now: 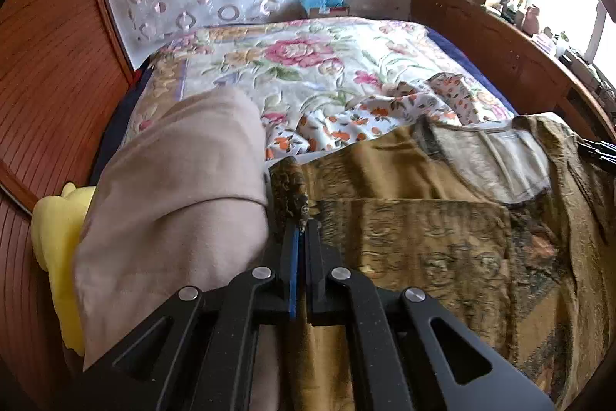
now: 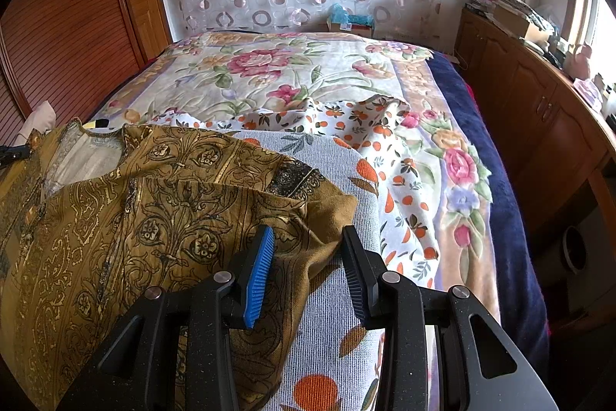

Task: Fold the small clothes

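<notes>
The mustard patterned garment lies spread across the near part of the bed, over an orange-print cloth and the floral bedspread, with a beige folded piece just beside its left edge. The fold looks to be only beginning: both sleeve ends are being taken up before being carried inward. The left tool has its jaws pressed together on the rolled cuff of the garment's left sleeve, the fabric pinched at the very tips. The right tool stands partly open, its blue-ribbed pad and the black pad opposite straddling the other sleeve end; cloth lies between them, but the pads do not appear to press it, so I judge nothing is gripped there yet. Both tools tilt steeply down toward the bed from the near side. Next, as I read it, the right tool needs to close on that sleeve edge, catching only the mustard layer and not the orange-print cloth beneath, and then both should lift and bring the sleeves across the body of the garment together, evenly, so it does not bunch.
</notes>
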The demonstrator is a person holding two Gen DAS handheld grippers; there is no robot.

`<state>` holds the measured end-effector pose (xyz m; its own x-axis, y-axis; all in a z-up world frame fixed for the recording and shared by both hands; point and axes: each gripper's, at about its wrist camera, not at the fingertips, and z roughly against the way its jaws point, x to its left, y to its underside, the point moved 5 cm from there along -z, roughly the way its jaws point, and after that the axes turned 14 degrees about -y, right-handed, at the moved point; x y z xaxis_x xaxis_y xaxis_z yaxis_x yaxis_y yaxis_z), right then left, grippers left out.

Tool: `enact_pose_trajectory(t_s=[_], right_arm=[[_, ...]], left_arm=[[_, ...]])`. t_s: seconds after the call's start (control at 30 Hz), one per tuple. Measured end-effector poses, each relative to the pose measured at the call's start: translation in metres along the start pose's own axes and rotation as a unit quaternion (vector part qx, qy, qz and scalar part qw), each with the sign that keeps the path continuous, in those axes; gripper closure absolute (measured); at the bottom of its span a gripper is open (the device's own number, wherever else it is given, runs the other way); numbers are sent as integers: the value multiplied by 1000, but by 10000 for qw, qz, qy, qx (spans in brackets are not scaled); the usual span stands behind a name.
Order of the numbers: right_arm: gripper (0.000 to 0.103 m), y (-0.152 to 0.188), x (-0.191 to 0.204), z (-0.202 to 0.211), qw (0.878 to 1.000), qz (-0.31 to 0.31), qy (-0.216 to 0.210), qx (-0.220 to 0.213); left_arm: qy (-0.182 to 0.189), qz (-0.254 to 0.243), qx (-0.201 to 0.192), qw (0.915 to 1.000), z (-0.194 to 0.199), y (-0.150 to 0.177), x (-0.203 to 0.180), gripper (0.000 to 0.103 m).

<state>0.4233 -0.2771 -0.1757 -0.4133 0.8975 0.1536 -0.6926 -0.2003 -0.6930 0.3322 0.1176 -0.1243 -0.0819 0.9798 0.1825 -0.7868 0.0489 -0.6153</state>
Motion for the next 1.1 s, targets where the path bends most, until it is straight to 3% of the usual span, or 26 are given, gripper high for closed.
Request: enact_pose_trajectory(t_s=[0.07,0.17,0.2,0.4,0.6,0.8,1.1], right_arm=[[66,0,0,0,10000,-8,-3,11],[94,-4,7,9,9997,-72,-193,125],[95,-7,15,16,9997,76,-226,33],[98,-9,47,73,9970,407,-344,-556],[98,20,78,128,9919,649,-461,-994],[98,69,95,172,9876,784,-581,-1229],[99,156,98,224,9885,709,-590,-1197]], left_arm=[[132,28,-186,9997,14,-1,-3,100],[292,61,-539,9981,47,-2,-8,101],[336,74,-637,9974,57,-2,-10,101],[613,142,-1226,9905,124,19,-19,101],[470,192,-1464,9879,166,56,-14,101],[400,468,-1609,9850,203,99,2,101],[400,820,-1572,9833,239,167,19,101]])
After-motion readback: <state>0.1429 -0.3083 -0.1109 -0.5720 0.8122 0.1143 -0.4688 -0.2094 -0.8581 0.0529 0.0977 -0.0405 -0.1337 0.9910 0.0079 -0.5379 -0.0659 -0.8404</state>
